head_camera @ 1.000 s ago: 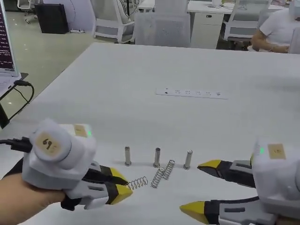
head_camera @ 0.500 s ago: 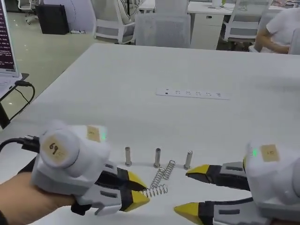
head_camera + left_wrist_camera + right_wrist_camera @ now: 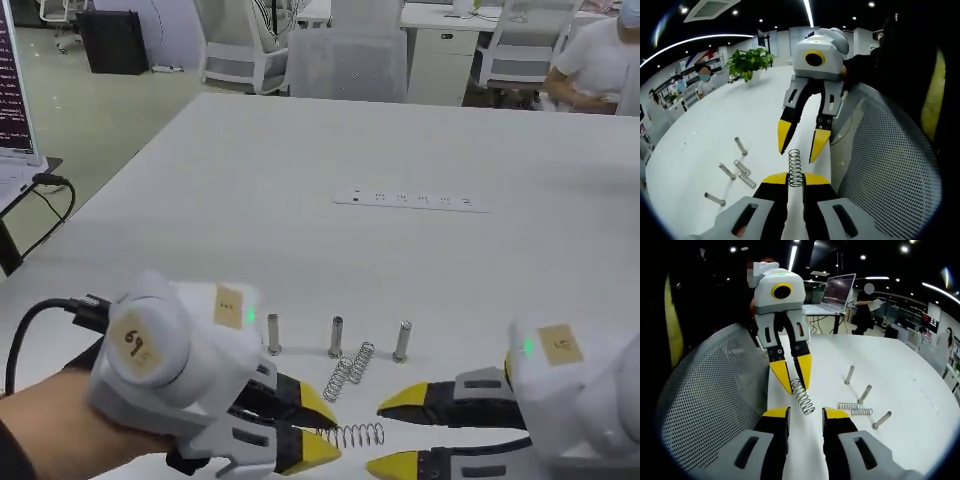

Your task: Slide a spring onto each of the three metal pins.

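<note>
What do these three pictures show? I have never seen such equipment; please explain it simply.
There is no robot: a person holds the left gripper and the right gripper, hand tools with two yellow-tipped jaws each. The head view comes from a camera on the person's head, looking down at a white table. The two round pictures come from cameras riding on the grippers, so each sees the other gripper opposite. On the table three metal pins stand in a row, two loose springs lie before them, and a power strip lies farther back. The left gripper is shut on a third spring; the right gripper is open, facing it.
</note>
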`<state>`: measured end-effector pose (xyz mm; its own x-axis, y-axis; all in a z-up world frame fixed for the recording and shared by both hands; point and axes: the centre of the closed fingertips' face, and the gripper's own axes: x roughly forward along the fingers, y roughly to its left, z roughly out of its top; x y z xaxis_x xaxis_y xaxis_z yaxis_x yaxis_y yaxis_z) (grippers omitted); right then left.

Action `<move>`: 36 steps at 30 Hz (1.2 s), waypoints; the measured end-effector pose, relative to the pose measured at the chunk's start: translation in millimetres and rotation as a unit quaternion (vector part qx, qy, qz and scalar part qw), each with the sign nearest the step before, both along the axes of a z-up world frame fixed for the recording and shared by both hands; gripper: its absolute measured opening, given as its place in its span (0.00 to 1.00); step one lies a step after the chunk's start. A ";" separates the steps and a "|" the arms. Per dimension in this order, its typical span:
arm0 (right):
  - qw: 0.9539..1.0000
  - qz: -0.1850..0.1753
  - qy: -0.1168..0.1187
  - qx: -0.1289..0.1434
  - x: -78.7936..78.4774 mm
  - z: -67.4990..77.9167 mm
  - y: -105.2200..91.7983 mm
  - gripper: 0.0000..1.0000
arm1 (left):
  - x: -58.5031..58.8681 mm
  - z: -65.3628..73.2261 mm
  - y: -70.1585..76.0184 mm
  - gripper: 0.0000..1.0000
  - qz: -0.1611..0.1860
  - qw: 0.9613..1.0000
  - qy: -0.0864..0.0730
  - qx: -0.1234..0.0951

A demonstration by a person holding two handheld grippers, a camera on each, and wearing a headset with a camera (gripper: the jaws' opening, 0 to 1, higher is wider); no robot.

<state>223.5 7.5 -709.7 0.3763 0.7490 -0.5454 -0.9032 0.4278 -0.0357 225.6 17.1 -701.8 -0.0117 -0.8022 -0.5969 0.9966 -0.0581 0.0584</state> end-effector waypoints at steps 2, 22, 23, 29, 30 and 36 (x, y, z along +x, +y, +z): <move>1.000 0.004 0.004 0.000 -1.8 -1.0 0.8 0.21 | -1.0 0.6 -1.0 0.02 -0.004 1.000 -0.002 0.000; 1.000 0.007 0.002 0.003 -2.5 6.0 1.3 0.09 | -4.0 0.6 -1.8 0.02 -0.012 1.000 -0.006 -0.002; 1.000 0.007 0.002 0.005 -2.2 7.8 1.8 0.09 | -3.7 0.3 -1.8 0.02 -0.012 1.000 -0.006 -0.001; 1.000 0.013 -0.004 0.002 -1.9 14.6 5.5 0.09 | -1.0 0.0 -0.4 0.02 -0.007 1.000 -0.007 0.002; 1.000 0.014 -0.003 0.001 -2.2 15.3 6.0 0.09 | -0.8 -0.1 -0.3 0.02 -0.007 1.000 -0.007 0.002; 1.000 0.028 -0.008 -0.006 -2.9 23.2 12.6 0.09 | 0.5 -0.5 -0.8 0.02 -0.006 1.000 -0.011 0.005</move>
